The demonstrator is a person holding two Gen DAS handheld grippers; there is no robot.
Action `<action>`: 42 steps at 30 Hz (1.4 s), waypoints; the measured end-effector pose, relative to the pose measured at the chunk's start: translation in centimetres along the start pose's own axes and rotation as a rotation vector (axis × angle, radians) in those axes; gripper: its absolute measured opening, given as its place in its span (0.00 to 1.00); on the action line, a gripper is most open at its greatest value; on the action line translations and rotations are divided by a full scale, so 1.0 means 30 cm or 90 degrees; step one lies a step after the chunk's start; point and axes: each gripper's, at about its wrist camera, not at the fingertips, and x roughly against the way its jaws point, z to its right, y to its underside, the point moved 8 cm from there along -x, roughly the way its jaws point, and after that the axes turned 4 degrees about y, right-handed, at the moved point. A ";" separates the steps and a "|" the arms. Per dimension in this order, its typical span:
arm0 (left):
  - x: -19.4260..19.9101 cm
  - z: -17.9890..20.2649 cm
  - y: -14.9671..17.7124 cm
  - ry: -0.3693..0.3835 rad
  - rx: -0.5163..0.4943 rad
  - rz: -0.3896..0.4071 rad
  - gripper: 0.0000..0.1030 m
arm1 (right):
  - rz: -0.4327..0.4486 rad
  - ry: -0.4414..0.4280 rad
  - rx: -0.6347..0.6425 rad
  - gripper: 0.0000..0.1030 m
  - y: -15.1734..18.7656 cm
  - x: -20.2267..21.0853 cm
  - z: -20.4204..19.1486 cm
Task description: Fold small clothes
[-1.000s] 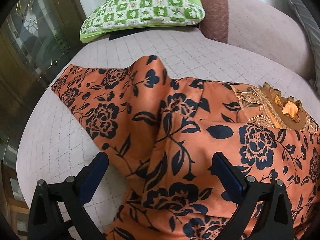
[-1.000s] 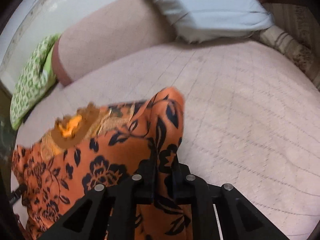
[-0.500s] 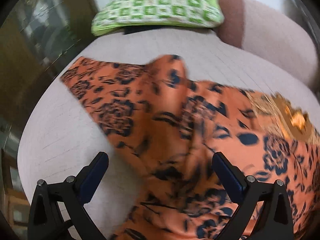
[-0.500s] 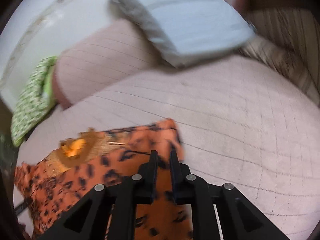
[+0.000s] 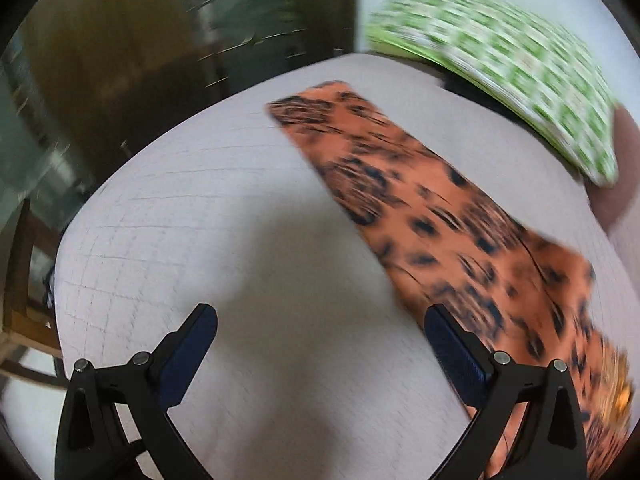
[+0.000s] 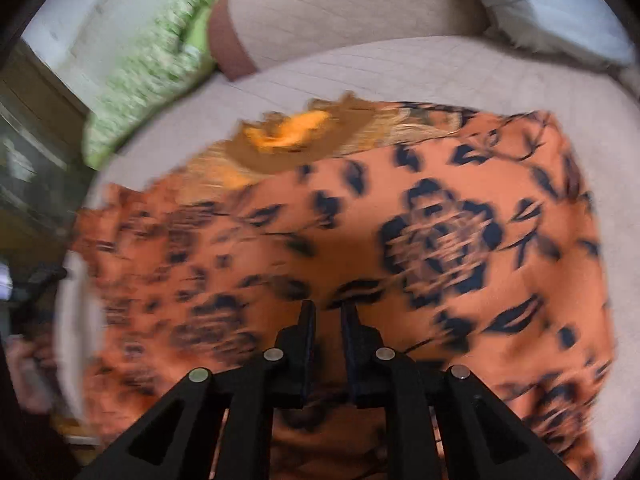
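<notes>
Quilted sofa cushion (image 5: 224, 240) carries your orange floral garment (image 6: 400, 220); left claw (image 5: 320, 344) gapes empty, right claw (image 6: 327, 312) nearly closed, grip unclear.

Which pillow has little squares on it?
The green-and-white checked pillow at the sofa's far end has squares. The other, a plain pale grey pillow, has none.
</notes>
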 end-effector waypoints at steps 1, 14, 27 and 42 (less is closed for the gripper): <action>-0.012 -0.019 -0.015 0.003 0.011 -0.003 1.00 | 0.002 -0.016 -0.009 0.16 0.020 0.011 -0.019; -0.241 -0.040 -0.170 0.148 0.147 -0.058 1.00 | -0.092 -0.132 0.006 0.16 0.186 -0.096 -0.221; -0.356 0.063 -0.333 0.202 0.112 -0.051 0.07 | -0.092 -0.148 0.019 0.16 0.148 -0.100 -0.221; 0.390 0.519 -0.207 0.362 -0.176 0.114 0.06 | 0.105 -0.126 -0.179 0.16 -0.080 0.139 0.141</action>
